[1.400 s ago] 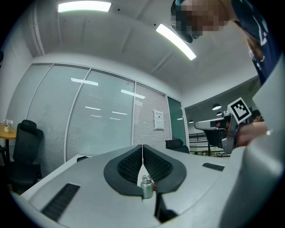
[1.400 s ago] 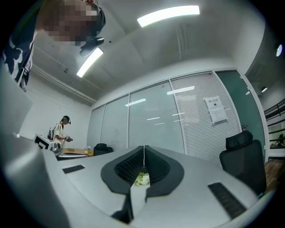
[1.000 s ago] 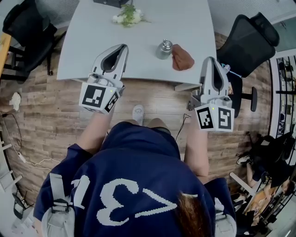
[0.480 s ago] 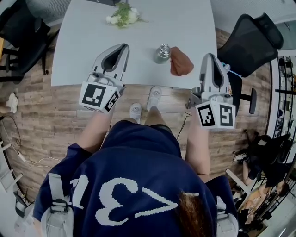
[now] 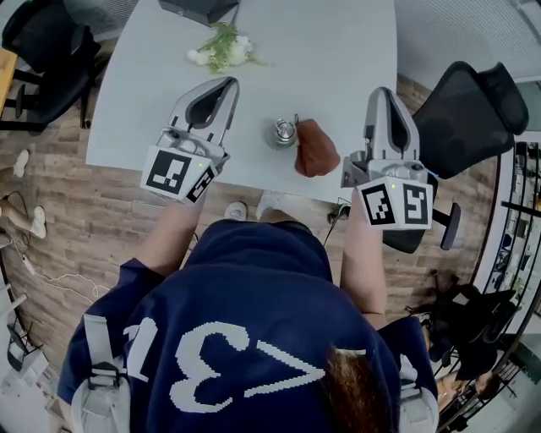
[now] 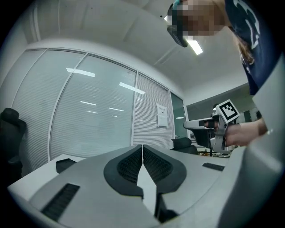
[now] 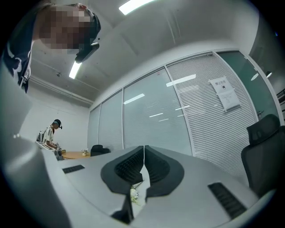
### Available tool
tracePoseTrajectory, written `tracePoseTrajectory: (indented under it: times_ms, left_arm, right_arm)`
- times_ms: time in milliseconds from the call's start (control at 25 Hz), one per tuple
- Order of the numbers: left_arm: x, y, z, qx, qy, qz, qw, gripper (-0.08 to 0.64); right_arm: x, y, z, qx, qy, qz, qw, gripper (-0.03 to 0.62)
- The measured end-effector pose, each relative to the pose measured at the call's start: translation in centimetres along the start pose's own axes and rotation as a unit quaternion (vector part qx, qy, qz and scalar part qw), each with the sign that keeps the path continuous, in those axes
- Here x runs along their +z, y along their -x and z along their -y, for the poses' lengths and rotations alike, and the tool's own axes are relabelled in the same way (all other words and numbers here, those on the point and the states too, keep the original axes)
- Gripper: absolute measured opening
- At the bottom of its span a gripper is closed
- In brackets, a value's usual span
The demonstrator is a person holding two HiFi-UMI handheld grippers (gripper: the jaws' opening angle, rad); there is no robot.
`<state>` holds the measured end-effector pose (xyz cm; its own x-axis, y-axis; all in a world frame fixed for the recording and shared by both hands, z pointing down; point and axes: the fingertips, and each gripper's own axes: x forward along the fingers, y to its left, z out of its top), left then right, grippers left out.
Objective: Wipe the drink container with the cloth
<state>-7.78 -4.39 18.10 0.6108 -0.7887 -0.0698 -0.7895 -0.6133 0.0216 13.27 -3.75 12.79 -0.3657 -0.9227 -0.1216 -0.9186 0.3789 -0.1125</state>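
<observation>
Flowers (image 5: 221,49) lie beyond the left gripper's (image 5: 225,83) fingertips. An office chair (image 5: 469,110) stands right of the right gripper (image 5: 382,91). On the table (image 5: 338,51), the drink container (image 5: 282,133) and the cloth (image 5: 317,148) just beside it sit between the two sets of fingertips. Both grippers are held level, jaws pressed together and empty.

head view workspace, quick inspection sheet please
surface: grey table, mostly bare
job's things: metal drink container upright near front edge; brown cloth crumpled beside it
clutter: flower sprig, dark box at far side
grippers: left gripper and right gripper shut, empty, held near the front edge
cables: white cable on floor at left
surroundings: wooden floor, black office chairs
</observation>
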Motion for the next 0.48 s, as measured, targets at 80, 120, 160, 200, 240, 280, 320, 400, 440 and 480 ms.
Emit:
tracePoseTrajectory:
  times_ms: [80,120,160,200,240,280,320,400,440,480]
  left_arm:
    - [-0.4,-1.2,-0.2,0.010,-0.002,-0.002,0.9999,0.020]
    - [-0.7,-1.7,-0.2,0.015,-0.003,-0.004,0.9999,0.020]
    - [-0.9,-2.1,-0.3,0.020,-0.002,-0.006,0.9998,0.020]
    - [-1.0,-2.5,-0.3,0.024,-0.002,-0.006,0.9997,0.020]
    - [-1.2,-2.8,-0.2,0.027,0.000,-0.008,0.9996,0.020]
    - [-1.4,-3.0,-0.2,0.030,0.001,-0.009,0.9995,0.020]
    - [-1.7,-3.2,-0.2,0.031,0.003,-0.011,0.9994,0.020]
    - [-2.5,-3.6,-0.2,0.028,0.006,-0.015,0.9995,0.020]
    - [-2.9,-3.8,-0.1,0.023,0.008,-0.018,0.9995,0.020]
    - [-3.4,-4.1,0.0,0.014,0.013,-0.022,0.9996,0.020]
  right_arm:
    - [-0.2,-1.7,1.4,0.016,-0.004,0.001,1.000,0.028]
    - [-0.3,-2.5,2.1,0.023,-0.007,0.001,1.000,0.028]
    - [-0.4,-3.2,2.6,0.030,-0.010,0.000,1.000,0.028]
    - [-0.5,-3.8,3.0,0.037,-0.012,0.000,0.999,0.028]
    - [-0.7,-4.3,3.3,0.043,-0.014,-0.003,0.999,0.028]
    - [-1.0,-4.7,3.4,0.048,-0.017,-0.008,0.999,0.028]
    - [-1.5,-5.0,3.5,0.053,-0.019,-0.013,0.998,0.028]
    - [-2.8,-5.4,3.6,0.058,-0.026,-0.026,0.998,0.028]
    - [-3.5,-5.6,3.8,0.058,-0.030,-0.033,0.997,0.028]
    - [-4.2,-5.7,4.0,0.058,-0.034,-0.040,0.997,0.028]
